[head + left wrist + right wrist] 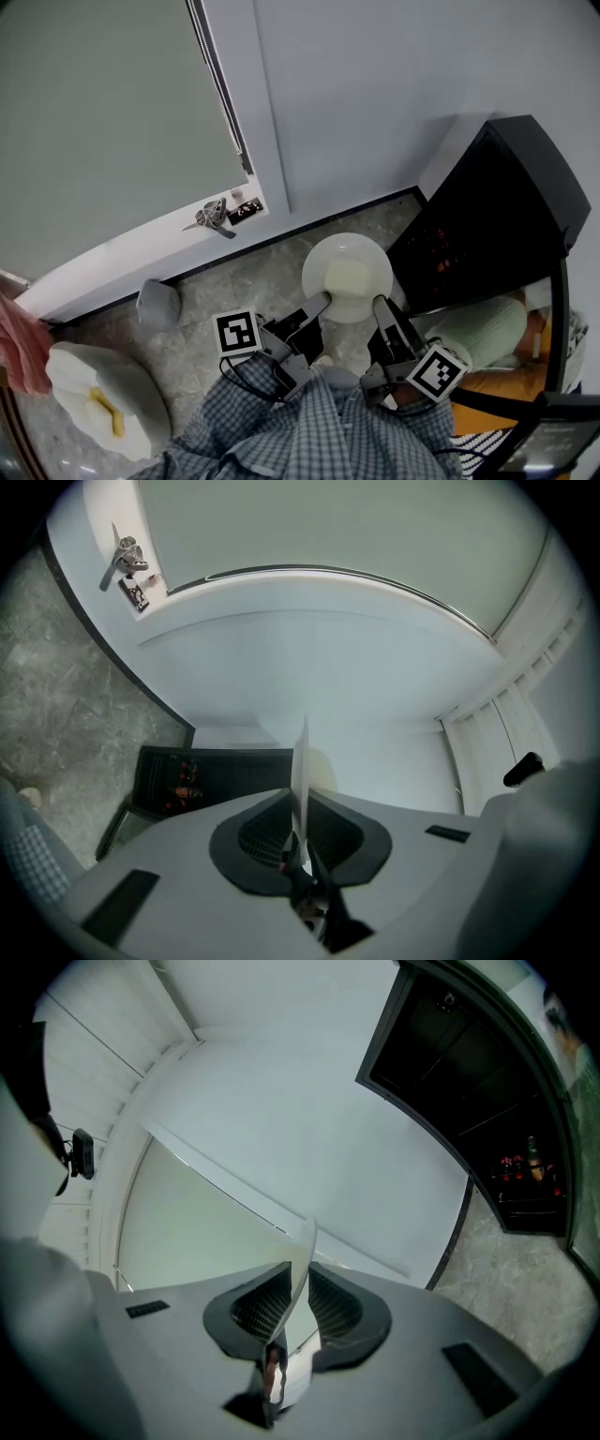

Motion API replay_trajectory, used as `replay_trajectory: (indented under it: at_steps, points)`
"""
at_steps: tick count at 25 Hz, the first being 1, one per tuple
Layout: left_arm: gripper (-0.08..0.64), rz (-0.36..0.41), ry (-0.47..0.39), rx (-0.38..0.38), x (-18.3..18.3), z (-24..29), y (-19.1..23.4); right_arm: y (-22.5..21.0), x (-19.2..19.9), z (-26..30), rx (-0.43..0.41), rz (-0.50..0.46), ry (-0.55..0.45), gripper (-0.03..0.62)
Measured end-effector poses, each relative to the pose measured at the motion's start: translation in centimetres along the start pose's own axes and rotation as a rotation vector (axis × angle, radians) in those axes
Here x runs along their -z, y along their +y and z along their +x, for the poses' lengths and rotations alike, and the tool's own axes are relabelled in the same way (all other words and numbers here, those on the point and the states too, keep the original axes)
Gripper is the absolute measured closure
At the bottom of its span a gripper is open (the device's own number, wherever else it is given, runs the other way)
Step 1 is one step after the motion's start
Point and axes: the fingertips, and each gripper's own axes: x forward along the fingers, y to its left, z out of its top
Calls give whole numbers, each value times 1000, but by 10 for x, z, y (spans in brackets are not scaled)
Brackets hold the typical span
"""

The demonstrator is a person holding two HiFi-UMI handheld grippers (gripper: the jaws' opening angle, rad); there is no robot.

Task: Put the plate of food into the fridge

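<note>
Item: plate [323,255], one, carrying food [349,278], one pale block; held level in the air above the stone floor [253,281], just in front of the fridge [487,216].
Grip: left gripper [319,305] narrowed onto the plate's near-left rim; right gripper [380,305] likewise clamped on the near-right rim; the rim stands edge-on between the jaws in both gripper views.
Progress: plate lifted and brought to the fridge; not yet inside; insertion and release remain.
Fridge: one, dark; door seems open, with bottles faintly visible within, though the interior is dim.
Grippers: two.
Sundries: one grey cup [157,305] on the floor; one white dish [80,375] at the left.
</note>
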Motion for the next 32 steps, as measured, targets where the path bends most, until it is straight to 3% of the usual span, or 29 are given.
replay_trajectory:
  at_steps: [7, 21, 32]
  points:
    - [525, 29, 30, -31, 2, 14, 1, -8, -10, -1, -12, 24, -20, 528]
    - [525, 4, 135, -36, 10, 50, 13, -34, -28, -12, 57, 59, -114, 528]
    - [525, -8, 244, -32, 2, 113, 20, -61, -75, -5, 119, 59, -192, 528]
